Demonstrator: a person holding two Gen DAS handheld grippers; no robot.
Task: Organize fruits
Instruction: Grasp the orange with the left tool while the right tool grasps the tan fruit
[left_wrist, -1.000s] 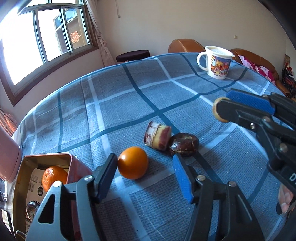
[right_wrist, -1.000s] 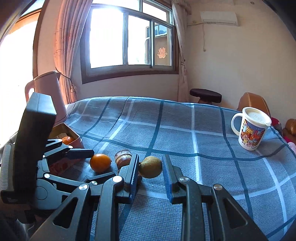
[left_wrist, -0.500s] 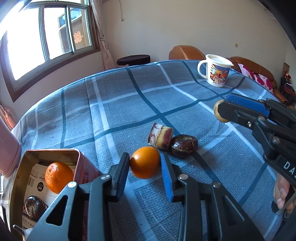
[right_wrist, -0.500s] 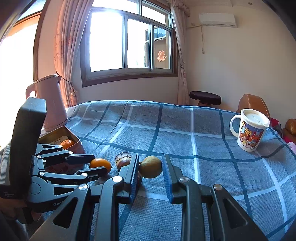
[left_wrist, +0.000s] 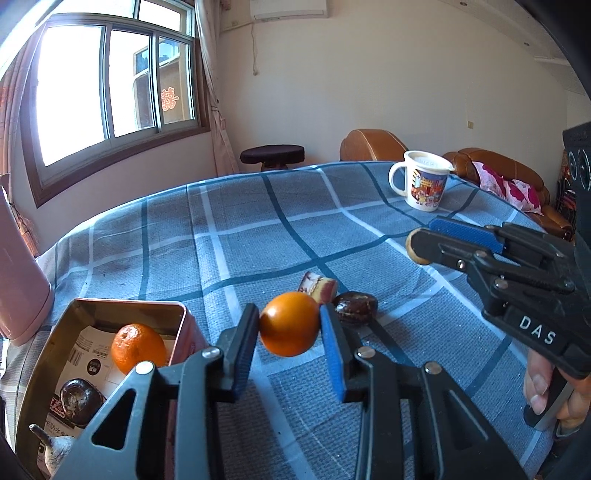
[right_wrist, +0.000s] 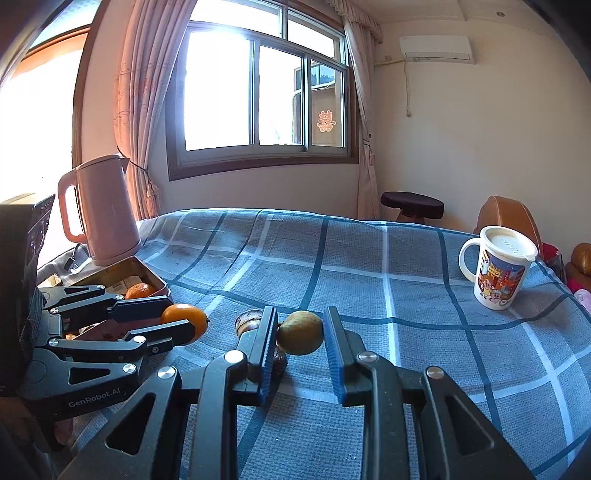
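Left gripper (left_wrist: 290, 334) jaws pinch an orange (left_wrist: 289, 323), lifted off the counter (left_wrist: 258, 229), frame centre. Right gripper (right_wrist: 300, 332) jaws pinch a yellow-green fruit (right_wrist: 301, 332). Tin (left_wrist: 48, 354) lower left holds another orange (left_wrist: 138, 347).

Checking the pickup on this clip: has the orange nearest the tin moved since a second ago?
Yes. The orange, then resting on the tablecloth, is now clamped in the left gripper and lifted clear, overlapping the cut fruit piece behind it.
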